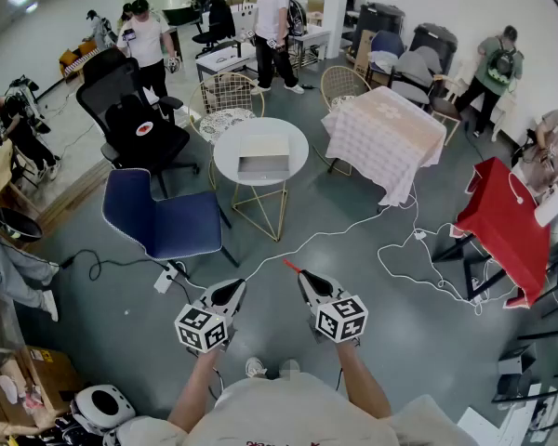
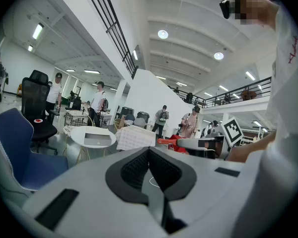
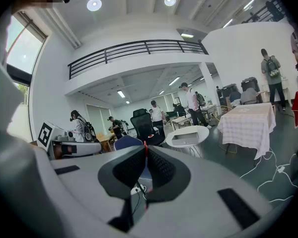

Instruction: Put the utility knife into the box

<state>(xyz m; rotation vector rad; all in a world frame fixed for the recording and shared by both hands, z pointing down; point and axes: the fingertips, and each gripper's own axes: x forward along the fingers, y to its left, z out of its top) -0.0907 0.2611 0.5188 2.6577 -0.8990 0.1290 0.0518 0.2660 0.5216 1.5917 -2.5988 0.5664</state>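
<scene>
**Knife in hand, box not yet reached**

Nearest the head camera, the person's two forearms hold out the white two-jaw grippers. The right gripper is clamped on the utility knife, a thin red-orange tool whose tip pokes out past the jaw ends. In the right gripper view the same red sliver is pinched between the black ribbed pads. The left gripper has its jaws closed together with nothing between them, and it hangs just beside the right one.

The pick-up looks done and the delivery has not begun. The knife is above the grey floor, well apart from its goal. By my reading, what is left is to carry it forward, bring it over the opening and let it go inside.

The only container that matters is the shallow grey open-topped box. It sits in the middle of the round white table on gold wire legs, beyond a blue padded chair and loose white cables. Its inside appears bare, though it is small at this distance and I cannot be sure. Certainly the knife is not in it.
</scene>
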